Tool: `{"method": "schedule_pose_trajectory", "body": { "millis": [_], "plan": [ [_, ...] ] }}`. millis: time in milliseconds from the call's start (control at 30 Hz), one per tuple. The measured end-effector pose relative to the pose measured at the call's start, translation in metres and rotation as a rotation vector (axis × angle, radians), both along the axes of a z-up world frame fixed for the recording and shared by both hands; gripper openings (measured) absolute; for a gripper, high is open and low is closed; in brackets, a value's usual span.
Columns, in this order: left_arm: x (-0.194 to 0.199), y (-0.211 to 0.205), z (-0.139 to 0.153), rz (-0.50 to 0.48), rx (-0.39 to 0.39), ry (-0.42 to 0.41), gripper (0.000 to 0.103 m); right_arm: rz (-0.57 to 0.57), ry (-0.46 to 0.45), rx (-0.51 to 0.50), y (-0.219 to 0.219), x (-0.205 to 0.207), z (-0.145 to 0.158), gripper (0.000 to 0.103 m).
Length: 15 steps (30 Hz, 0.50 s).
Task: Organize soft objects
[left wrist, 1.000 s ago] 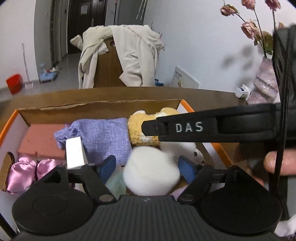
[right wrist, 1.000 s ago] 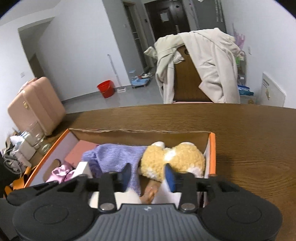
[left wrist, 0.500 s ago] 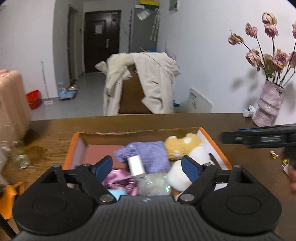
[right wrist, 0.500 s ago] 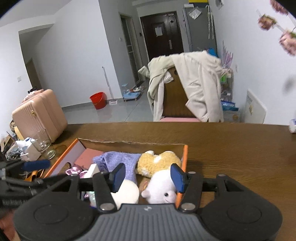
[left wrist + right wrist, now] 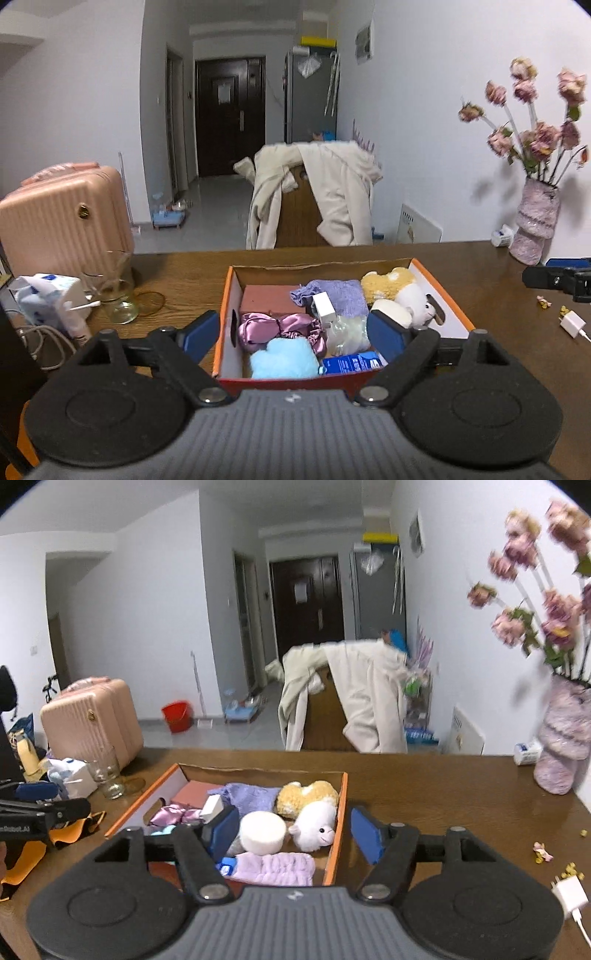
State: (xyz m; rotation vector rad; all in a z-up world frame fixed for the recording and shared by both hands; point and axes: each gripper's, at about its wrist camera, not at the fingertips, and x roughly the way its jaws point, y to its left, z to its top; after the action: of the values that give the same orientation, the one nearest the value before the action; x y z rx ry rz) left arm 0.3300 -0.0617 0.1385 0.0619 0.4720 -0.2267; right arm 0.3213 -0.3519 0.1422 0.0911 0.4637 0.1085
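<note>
Orange box [image 5: 448, 291] mid-frame holds a yellow plush [image 5: 306, 797], white plush [image 5: 317, 829], purple cloth [image 5: 338, 293]; both grippers' jaws have just been opening, empty.

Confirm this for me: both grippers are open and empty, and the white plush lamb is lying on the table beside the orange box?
Not quite. The white plush lamb lies inside the orange box, next to the yellow plush, as the right wrist view shows. The left gripper and right gripper are indeed open and empty.

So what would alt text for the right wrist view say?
An open gripper hangs empty over a box of soft toys and cloths on a wooden table; a vase of flowers stands to the right.
</note>
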Motion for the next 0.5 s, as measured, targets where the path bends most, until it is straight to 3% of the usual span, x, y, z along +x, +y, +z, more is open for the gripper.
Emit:
{"method": "schedule_pose_trajectory", "body": {
  "millis": [133,500],
  "plan": [
    [-0.045,0.012,-0.006,-0.002,-0.012,-0.049,0.091,-0.017,-0.078,0.002,0.02,-0.054,-0.008,0.072],
    [-0.183,0.04,-0.047,-0.009,-0.011,-0.151,0.098,0.017,-0.139,-0.039,0.083,-0.178,-0.065,0.072]
  ]
}}
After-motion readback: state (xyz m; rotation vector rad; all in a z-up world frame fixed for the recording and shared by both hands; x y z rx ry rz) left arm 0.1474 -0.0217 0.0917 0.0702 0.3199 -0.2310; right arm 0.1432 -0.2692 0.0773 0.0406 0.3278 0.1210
